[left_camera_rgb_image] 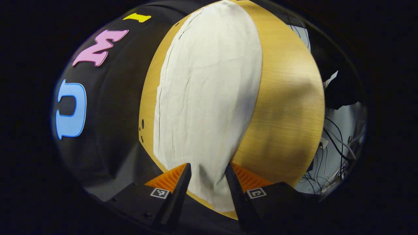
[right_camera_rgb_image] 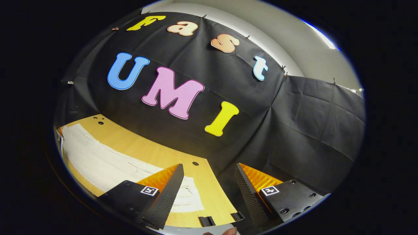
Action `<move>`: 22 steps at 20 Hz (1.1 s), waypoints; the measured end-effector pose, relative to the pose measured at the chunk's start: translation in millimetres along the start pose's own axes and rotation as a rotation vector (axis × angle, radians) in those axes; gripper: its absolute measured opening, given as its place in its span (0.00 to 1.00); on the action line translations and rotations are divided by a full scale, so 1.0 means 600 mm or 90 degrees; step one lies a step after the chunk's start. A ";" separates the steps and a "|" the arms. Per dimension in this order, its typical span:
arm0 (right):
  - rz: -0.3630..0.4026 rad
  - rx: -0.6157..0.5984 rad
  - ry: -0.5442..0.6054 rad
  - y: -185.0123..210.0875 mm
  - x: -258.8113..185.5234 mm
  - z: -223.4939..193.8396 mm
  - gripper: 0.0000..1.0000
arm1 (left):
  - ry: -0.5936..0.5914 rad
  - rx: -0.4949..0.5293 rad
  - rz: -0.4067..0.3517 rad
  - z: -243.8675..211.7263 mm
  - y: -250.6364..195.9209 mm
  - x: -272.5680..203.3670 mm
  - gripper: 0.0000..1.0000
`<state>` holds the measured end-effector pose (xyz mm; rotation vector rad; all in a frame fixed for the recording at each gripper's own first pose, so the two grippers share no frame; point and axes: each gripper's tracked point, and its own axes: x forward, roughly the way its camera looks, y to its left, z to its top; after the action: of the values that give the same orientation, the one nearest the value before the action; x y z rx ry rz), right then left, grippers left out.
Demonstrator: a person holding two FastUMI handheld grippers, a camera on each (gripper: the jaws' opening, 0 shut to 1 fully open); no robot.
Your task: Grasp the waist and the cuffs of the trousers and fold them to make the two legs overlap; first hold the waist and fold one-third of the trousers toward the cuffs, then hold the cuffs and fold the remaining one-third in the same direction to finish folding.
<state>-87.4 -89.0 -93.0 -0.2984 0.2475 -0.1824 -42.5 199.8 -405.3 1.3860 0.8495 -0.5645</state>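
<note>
Trousers [left_camera_rgb_image: 209,98] are lying lengthwise along the worktop [left_camera_rgb_image: 287,114], apparently already doubled. Left gripper [left_camera_rgb_image: 207,171] is being held wide over one end; right gripper [right_camera_rgb_image: 209,182], wide, empty. Gripping that end is being called for.

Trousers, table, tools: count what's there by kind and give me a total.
Trousers: 1, white, lying flat on the table
Wooden table: 1
Tools: 2, the left tool open over one end of the trousers, the right tool open above the table's edge
Total: 4
</note>
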 end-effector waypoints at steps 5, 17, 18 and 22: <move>0.020 -0.042 0.037 0.004 0.007 -0.055 0.97 | 0.021 0.038 -0.022 0.003 -0.002 0.027 0.08; 0.326 -0.521 0.097 0.117 0.060 -0.372 0.95 | 0.020 -0.007 -0.074 0.004 -0.002 0.028 0.06; 0.364 -0.553 0.105 0.130 0.063 -0.406 0.94 | 0.023 -0.011 -0.075 0.004 -0.002 0.028 0.05; 0.456 -0.638 0.123 0.146 0.104 -0.501 0.94 | 0.041 -0.029 -0.090 0.004 -0.003 0.031 0.06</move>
<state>-95.9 -100.1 -411.7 -1.1602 0.6140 0.6536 -32.5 199.7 -421.1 1.3158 1.0123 -0.6073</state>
